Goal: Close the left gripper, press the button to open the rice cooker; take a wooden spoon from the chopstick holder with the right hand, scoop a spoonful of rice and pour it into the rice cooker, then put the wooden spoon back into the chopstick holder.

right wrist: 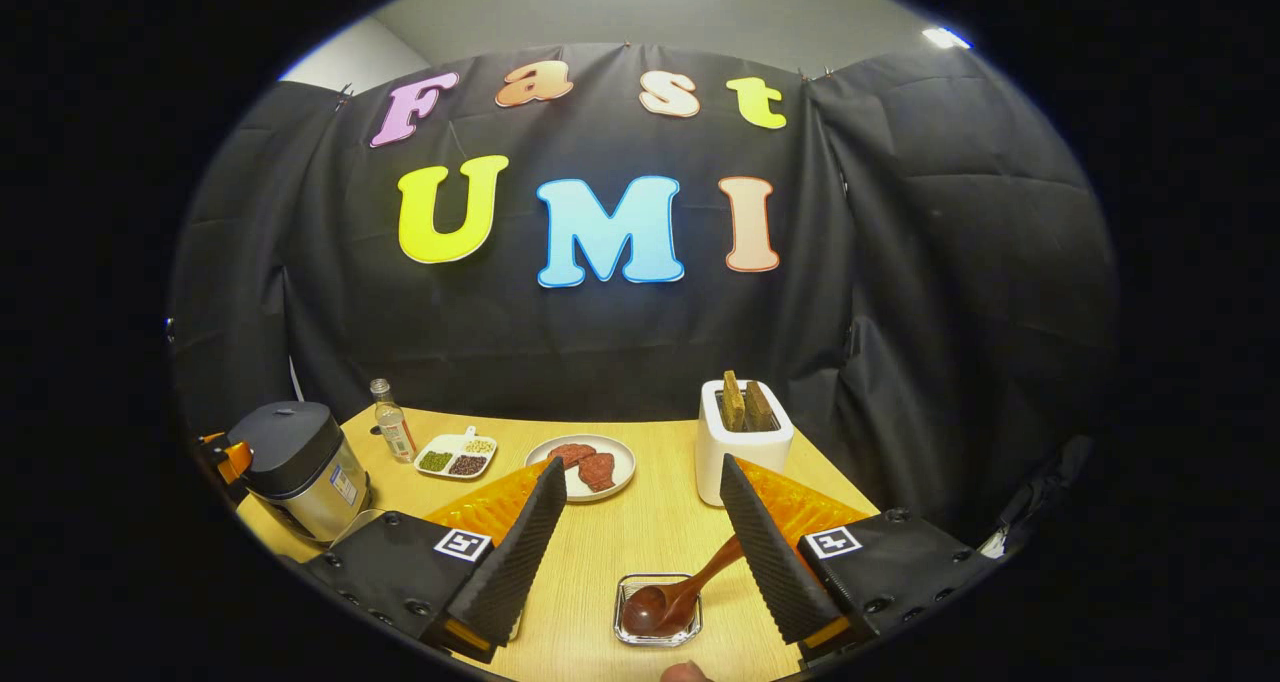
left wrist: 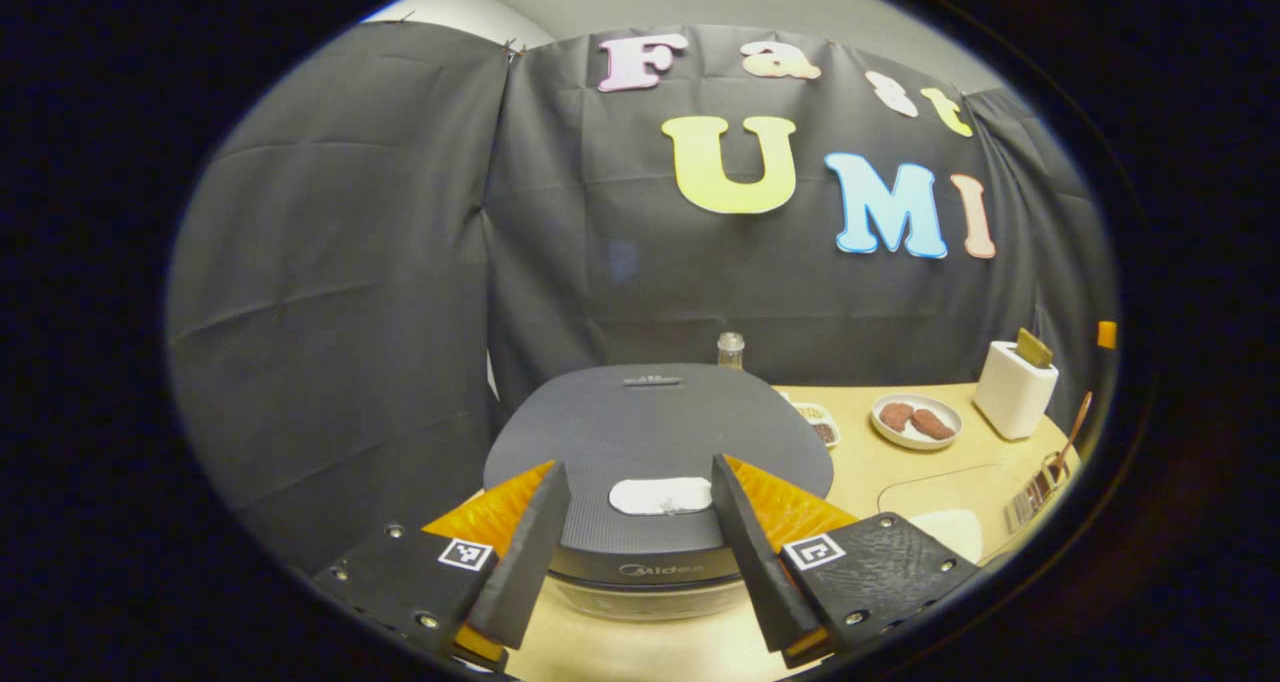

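**Rice cooker lid down, wooden spoon resting in its holder**

The rice cooker [left wrist: 655, 462] stands at the left end of the wooden surface [right wrist: 620, 537], its dark lid shut. In the left gripper view it sits straight ahead and close, with the pale oval button [left wrist: 661, 495] on the front of the lid lying between the two fingers of the left tongs [left wrist: 640, 547]. Those tongs are spread wide, one finger to each side of the button, and touch nothing.

In the right gripper view the wooden spoon [right wrist: 680, 592] lies with its bowl down inside a small clear square chopstick holder [right wrist: 657, 610] near the front edge of the surface, its handle slanting up toward the right. The right tongs [right wrist: 640, 547] hang above it, fingers parted and gripping nothing; the handle passes close to the inner face of the right-hand finger, though whether it touches cannot be told.

Farther back stands a white toaster [right wrist: 742, 452] with two slices in its slots. To its left sits a white plate [right wrist: 580, 465] with brown pieces of food, then a divided dish [right wrist: 455, 455] of grains and a small clear bottle [right wrist: 392, 420]. In the left gripper view a clear container [left wrist: 950, 512] with white contents sits to the right of the cooker.
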Motion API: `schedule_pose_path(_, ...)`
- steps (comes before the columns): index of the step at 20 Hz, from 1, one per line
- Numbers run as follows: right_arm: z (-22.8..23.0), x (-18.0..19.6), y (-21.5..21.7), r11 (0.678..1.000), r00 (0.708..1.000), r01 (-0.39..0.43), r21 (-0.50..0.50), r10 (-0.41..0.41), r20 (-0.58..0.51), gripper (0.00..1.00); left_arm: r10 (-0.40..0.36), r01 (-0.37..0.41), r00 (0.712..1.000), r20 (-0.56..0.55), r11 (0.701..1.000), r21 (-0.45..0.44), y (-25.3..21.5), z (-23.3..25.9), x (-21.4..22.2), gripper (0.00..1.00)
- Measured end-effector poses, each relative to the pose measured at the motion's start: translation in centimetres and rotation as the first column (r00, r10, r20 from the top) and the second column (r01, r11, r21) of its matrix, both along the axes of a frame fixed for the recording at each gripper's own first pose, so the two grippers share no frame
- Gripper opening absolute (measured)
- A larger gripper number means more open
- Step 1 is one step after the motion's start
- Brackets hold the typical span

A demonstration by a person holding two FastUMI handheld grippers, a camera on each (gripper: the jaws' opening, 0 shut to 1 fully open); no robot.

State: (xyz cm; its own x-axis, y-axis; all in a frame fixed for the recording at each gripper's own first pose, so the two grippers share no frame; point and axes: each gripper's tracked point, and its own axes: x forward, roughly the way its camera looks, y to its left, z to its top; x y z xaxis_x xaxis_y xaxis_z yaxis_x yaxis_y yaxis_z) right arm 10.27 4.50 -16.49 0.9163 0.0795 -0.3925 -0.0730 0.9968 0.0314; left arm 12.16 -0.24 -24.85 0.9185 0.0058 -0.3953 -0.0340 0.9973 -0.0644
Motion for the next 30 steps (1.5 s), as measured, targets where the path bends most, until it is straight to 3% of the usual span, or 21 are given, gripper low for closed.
schedule_pose_path(5,0.9,0.3,0.9,1.000,1.000,-0.014,0.000,0.014,0.020,0.98,-0.022,0.021,0.999,0.032,0.999,0.027,-0.4,0.5,0.1,0.90)
schedule_pose_path(6,1.3,0.4,0.8,1.000,1.000,-0.013,-0.004,0.013,0.028,0.94,-0.023,0.022,0.999,0.034,0.999,0.025,-0.4,0.6,0.1,0.89)
schedule_pose_path(7,1.6,0.5,0.7,1.000,0.999,-0.009,-0.004,0.009,0.035,0.99,-0.022,0.021,0.999,0.037,0.999,0.025,-0.5,1.0,0.3,0.88)
schedule_pose_path(10,2.8,0.8,0.4,1.000,0.998,0.005,0.013,-0.006,0.057,0.99,-0.033,0.032,0.997,0.072,0.999,0.020,-1.1,3.6,1.1,0.86)
schedule_pose_path(11,3.2,0.9,0.4,1.000,0.998,0.008,0.018,-0.009,0.063,0.94,-0.043,0.042,0.995,0.085,0.999,0.012,-1.5,4.6,1.4,0.85)
schedule_pose_path(12,3.6,0.9,0.3,1.000,0.997,0.009,0.022,-0.010,0.071,0.99,-0.052,0.052,0.993,0.104,0.999,0.002,-2.0,6.0,1.7,0.85)
schedule_pose_path(21,7.5,0.6,0.6,0.999,0.988,-0.010,0.045,0.003,0.156,0.98,-0.111,0.113,0.971,0.213,0.994,0.000,-5.4,15.1,2.0,0.85)
schedule_pose_path(30,7.9,0.5,1.1,0.998,0.985,-0.025,0.065,0.013,0.170,0.98,-0.140,0.138,0.959,0.247,0.990,0.025,-6.6,17.4,1.0,0.85)
